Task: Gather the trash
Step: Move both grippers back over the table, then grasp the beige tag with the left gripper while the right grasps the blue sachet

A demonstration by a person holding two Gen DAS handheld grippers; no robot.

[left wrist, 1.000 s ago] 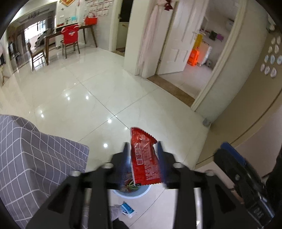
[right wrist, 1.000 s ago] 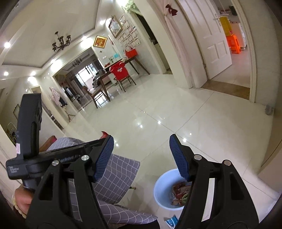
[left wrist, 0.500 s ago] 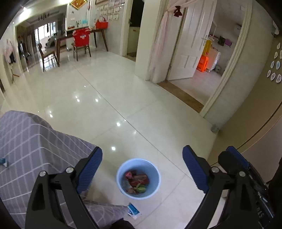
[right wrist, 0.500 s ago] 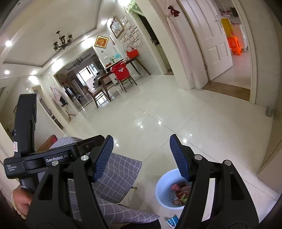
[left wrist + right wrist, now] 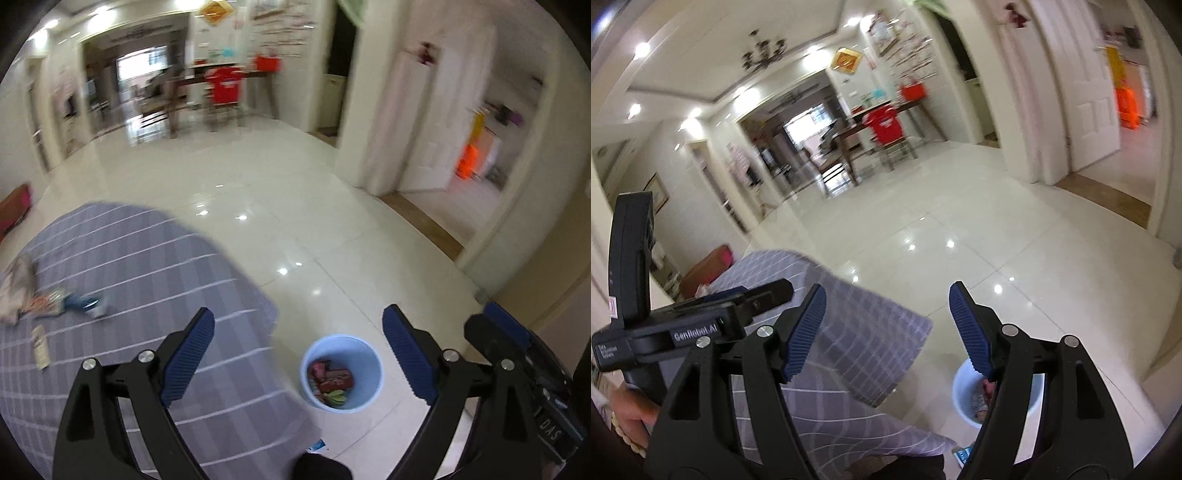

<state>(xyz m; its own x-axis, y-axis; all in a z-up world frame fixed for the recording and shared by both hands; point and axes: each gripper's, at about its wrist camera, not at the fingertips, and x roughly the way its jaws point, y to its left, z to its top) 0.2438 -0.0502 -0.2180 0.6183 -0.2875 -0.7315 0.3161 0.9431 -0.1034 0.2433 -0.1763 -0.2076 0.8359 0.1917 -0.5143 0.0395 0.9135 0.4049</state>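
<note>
My left gripper [image 5: 299, 314] stands wide open with nothing between its fingers. It hangs over the edge of the table, and the light blue bin [image 5: 341, 373] is on the floor below and slightly to the right. Red wrappers [image 5: 332, 376] lie inside the bin. More trash sits on the grey checked tablecloth at the left: a blurred heap of wrappers [image 5: 48, 302] and a small packet [image 5: 40, 347]. My right gripper [image 5: 888, 291] is empty too, its jaws opening a little, above the cloth corner with the bin [image 5: 964, 387] partly hidden behind its right finger.
The table with the grey checked cloth [image 5: 147, 266] fills the lower left. A blue and white wrapper [image 5: 317, 446] lies on the floor by the table's foot. A hand [image 5: 631, 410] holds the left gripper's handle. Glossy tile floor [image 5: 314, 221] stretches toward a dining table and doorways.
My left gripper let go of the red wrapper, which now lies in the bin, and its jaws spread wide. Both grippers swung left toward the table, bringing more of the cloth and its trash into view.
</note>
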